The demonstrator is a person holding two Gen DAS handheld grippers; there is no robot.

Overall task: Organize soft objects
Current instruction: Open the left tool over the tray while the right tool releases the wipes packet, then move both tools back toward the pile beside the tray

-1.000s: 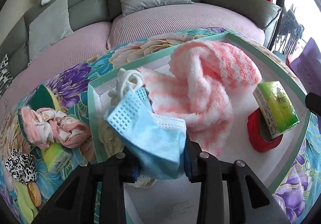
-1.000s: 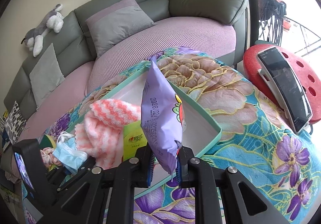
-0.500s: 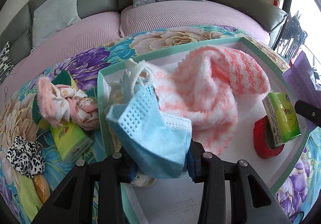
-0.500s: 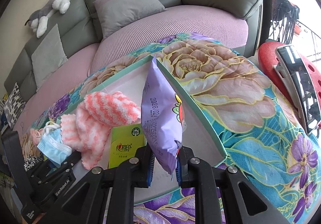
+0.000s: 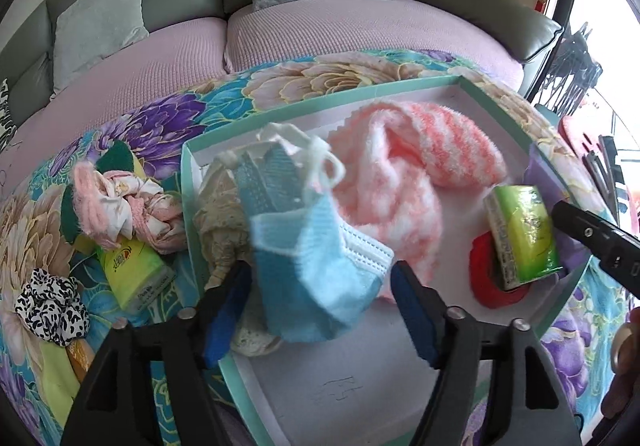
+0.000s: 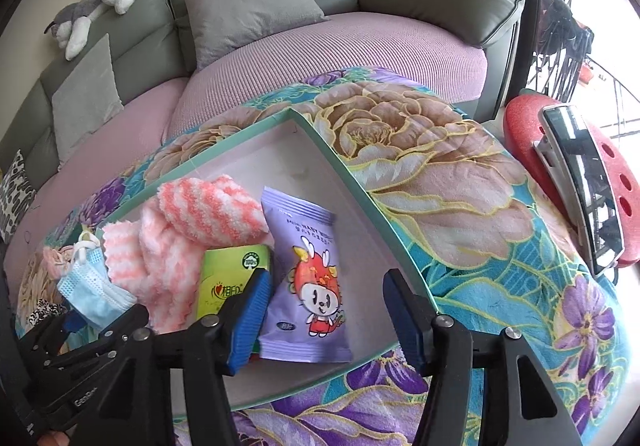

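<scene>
A teal-rimmed white box (image 5: 188,206) (image 6: 360,198) sits on the floral tablecloth. My left gripper (image 5: 320,306) hangs over its near left part with its jaws opening. A blue face mask (image 5: 316,266) (image 6: 92,290) hangs loose and blurred between the pads, and neither pad presses on it. The jaws of my right gripper (image 6: 326,310) are opening too. Below and between its fingers, a purple snack packet (image 6: 308,278) lies flat in the box. A pink striped fuzzy cloth (image 5: 400,182) (image 6: 208,214) and a green tissue pack (image 5: 524,234) (image 6: 228,286) also lie inside.
Left of the box lie a pink fabric bundle (image 5: 124,206), a second green tissue pack (image 5: 136,274) and a leopard scrunchie (image 5: 48,302). A sofa (image 6: 320,46) with cushions stands behind the table. At the right, a red stool (image 6: 524,134) holds a phone.
Both grippers went from shut to open. The left one let go of the blue mask, which sags down. The purple packet dropped from upright to flat in the box.
</scene>
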